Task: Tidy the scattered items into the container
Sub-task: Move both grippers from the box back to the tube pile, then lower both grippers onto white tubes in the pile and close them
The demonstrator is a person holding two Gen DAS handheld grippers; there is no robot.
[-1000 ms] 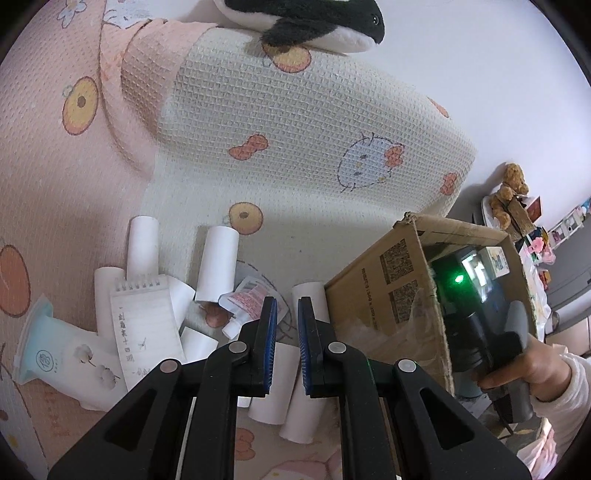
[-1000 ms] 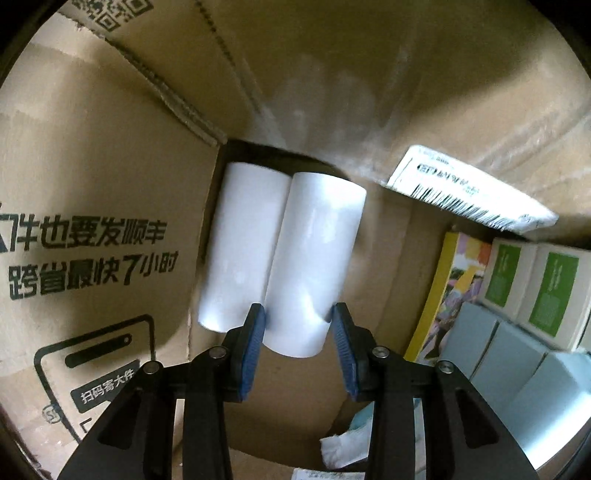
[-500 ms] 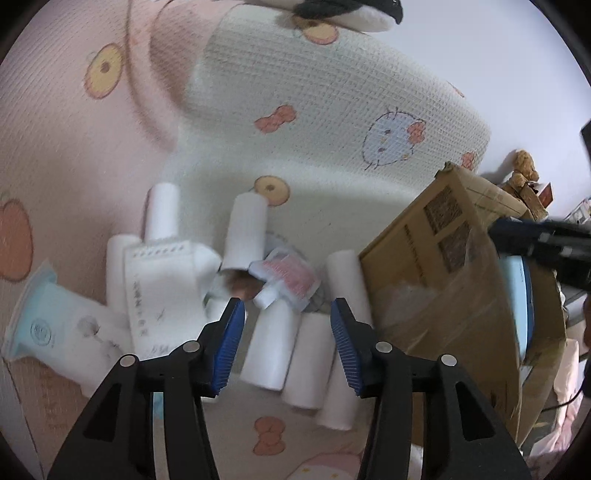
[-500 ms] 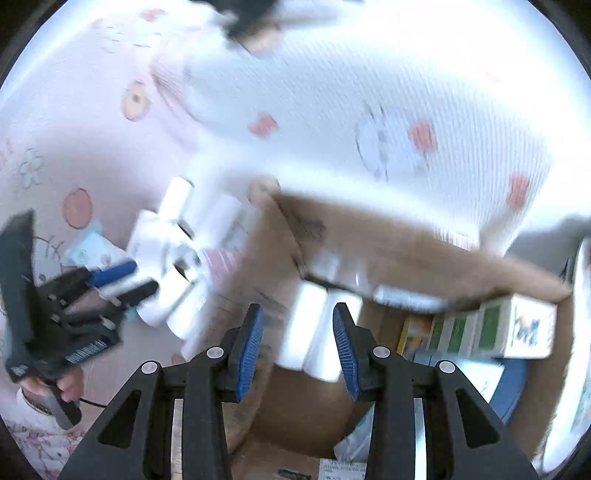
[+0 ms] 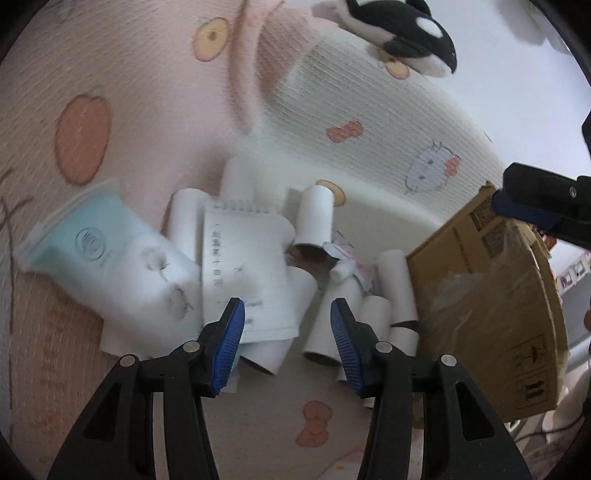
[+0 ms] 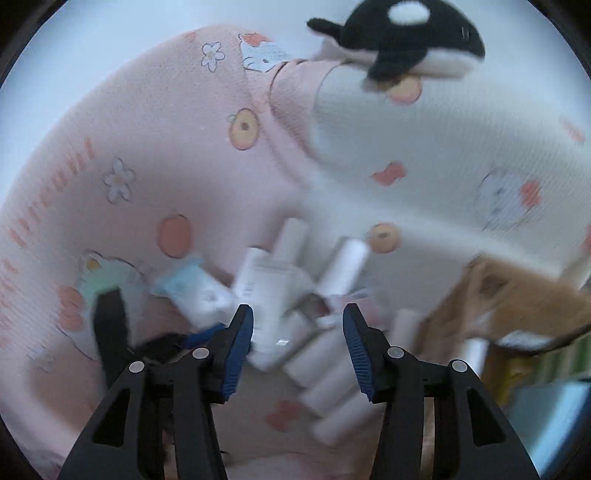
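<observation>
Here the left claw (image 5: 287, 341) hangs with its jaws apart and nothing between the pads, pointing down at the heap on the bed (image 5: 147, 110). Just beyond its tips lie white rolls (image 5: 334, 332), their long axes running mostly near to far, roughly in line with the claw, so a grip across a roll's width looks the natural one. A notepad (image 5: 243, 269) lies flat over the left rolls, and a blue-and-white pack (image 5: 110, 266) lies further left. The box (image 5: 491, 314) stands to the right of the heap, touching or just beside the nearest rolls.

The right claw (image 6: 298, 345) is also released and holds nothing; its jaws have just been opening. It sits higher, above the box's edge, with the heap well in front of it. I judge the left claw the nearer to the rolls. A plush orca (image 5: 402, 26) lies far off.
</observation>
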